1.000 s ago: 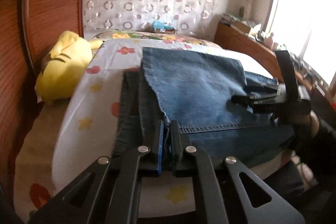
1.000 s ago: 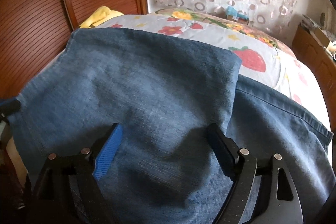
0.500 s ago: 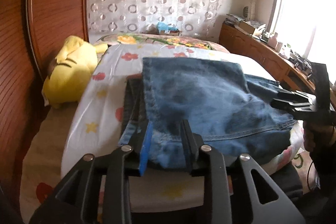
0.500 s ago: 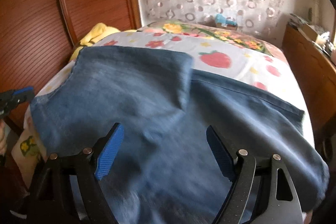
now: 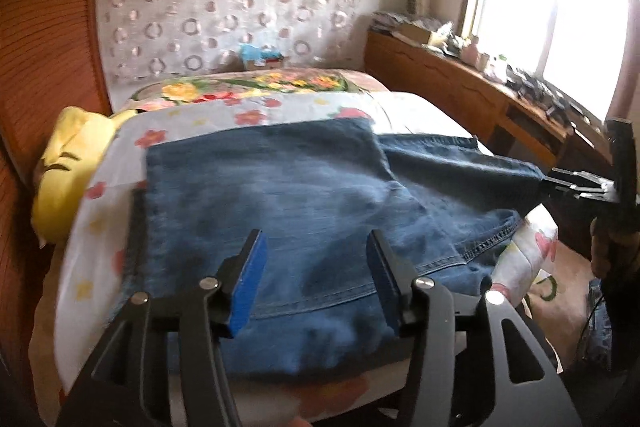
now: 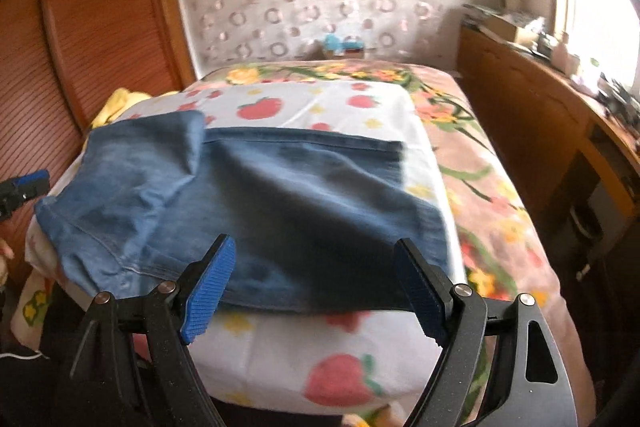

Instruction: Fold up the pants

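Blue denim pants [image 5: 304, 203] lie folded across the near end of a bed, one layer laid over the other. My left gripper [image 5: 316, 251] hovers above their near left hem; its jaws are opening and nothing is pinched between the blue pads. In the right wrist view the same pants [image 6: 256, 199] spread over the white sheet, and my right gripper [image 6: 316, 255] stands open above their near edge, holding nothing. The right gripper [image 5: 576, 183] also shows at the far right of the left wrist view, and the left gripper's tip [image 6: 24, 185] at the left edge of the right wrist view.
The bed carries a white fruit-print sheet [image 6: 320, 107] over a floral cover [image 6: 472, 131]. A yellow plush toy [image 5: 68, 163] lies at the left by the wooden headboard [image 6: 80, 27]. A cluttered wooden desk [image 5: 480, 87] runs under the window on the right.
My left gripper let go of the pants' hem, opened and drew back. My right gripper, open throughout, pulled back and to the right, so the pants now lie farther off.
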`<action>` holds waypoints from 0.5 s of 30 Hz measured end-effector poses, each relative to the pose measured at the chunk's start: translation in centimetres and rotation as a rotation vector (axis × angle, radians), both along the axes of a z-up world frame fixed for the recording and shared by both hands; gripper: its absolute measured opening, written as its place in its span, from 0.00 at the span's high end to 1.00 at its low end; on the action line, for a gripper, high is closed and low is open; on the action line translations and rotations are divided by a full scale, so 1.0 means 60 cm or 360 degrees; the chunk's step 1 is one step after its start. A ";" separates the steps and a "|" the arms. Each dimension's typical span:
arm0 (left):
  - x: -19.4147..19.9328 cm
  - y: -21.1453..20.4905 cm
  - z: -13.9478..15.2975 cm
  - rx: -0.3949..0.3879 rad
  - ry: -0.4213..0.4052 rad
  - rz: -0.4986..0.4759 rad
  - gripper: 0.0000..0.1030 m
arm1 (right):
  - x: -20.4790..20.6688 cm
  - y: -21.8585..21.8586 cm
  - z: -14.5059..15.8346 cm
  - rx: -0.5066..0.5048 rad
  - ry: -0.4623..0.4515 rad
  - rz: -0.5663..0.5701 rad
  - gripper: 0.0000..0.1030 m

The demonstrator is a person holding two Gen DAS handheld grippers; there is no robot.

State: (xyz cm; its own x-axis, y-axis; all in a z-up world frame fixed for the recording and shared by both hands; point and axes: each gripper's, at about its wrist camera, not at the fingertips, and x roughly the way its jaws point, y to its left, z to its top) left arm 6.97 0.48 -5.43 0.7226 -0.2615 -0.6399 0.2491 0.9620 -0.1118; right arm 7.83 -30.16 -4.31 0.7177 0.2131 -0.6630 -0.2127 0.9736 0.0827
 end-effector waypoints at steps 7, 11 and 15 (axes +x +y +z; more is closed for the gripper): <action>0.040 -0.062 -0.018 0.0075 0.0066 -0.0056 0.50 | -0.014 -0.056 -0.004 0.0021 -0.0003 -0.0057 0.19; 0.052 -0.085 -0.040 0.0128 0.0142 -0.0064 0.50 | -0.020 -0.075 -0.013 0.0039 0.0011 -0.0084 0.19; 0.063 -0.096 -0.066 0.0132 0.0239 -0.0064 0.50 | -0.026 -0.090 -0.023 0.0046 0.0027 -0.0099 0.19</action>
